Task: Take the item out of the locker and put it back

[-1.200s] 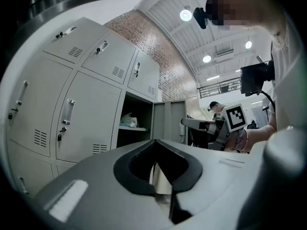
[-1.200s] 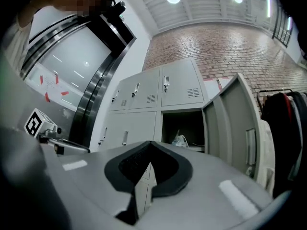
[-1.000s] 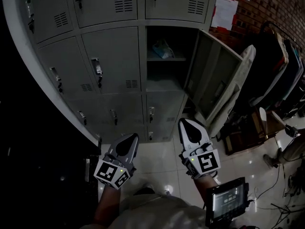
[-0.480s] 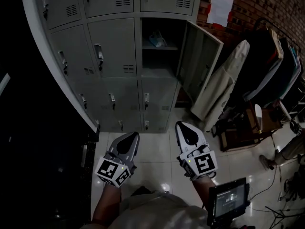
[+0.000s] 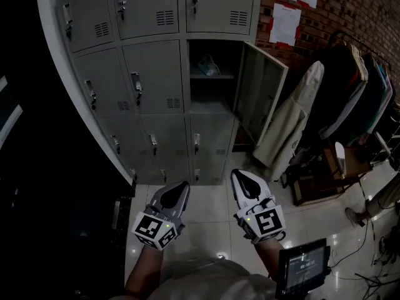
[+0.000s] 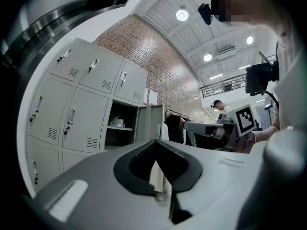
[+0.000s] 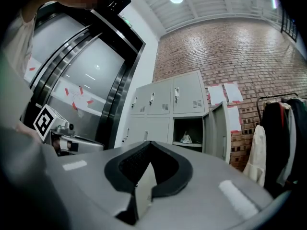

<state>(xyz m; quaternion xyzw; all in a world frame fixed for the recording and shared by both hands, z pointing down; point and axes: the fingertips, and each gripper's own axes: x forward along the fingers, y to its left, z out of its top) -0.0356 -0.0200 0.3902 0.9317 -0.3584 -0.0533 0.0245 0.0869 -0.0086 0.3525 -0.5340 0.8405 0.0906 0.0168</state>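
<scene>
the grey locker bank (image 5: 156, 74) stands with one compartment's door (image 5: 261, 89) swung open. out in front of the locker, well apart from it, the left tongs (image 5: 180, 187) and right tongs (image 5: 239, 177) are both closed and empty. a pale crumpled item (image 5: 209, 66) sits on the shelf inside that open compartment.

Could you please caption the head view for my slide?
Left tool and right tool, both shut and empty, held low before grey lockers; one door open, a crumpled item on the shelf inside.
</scene>
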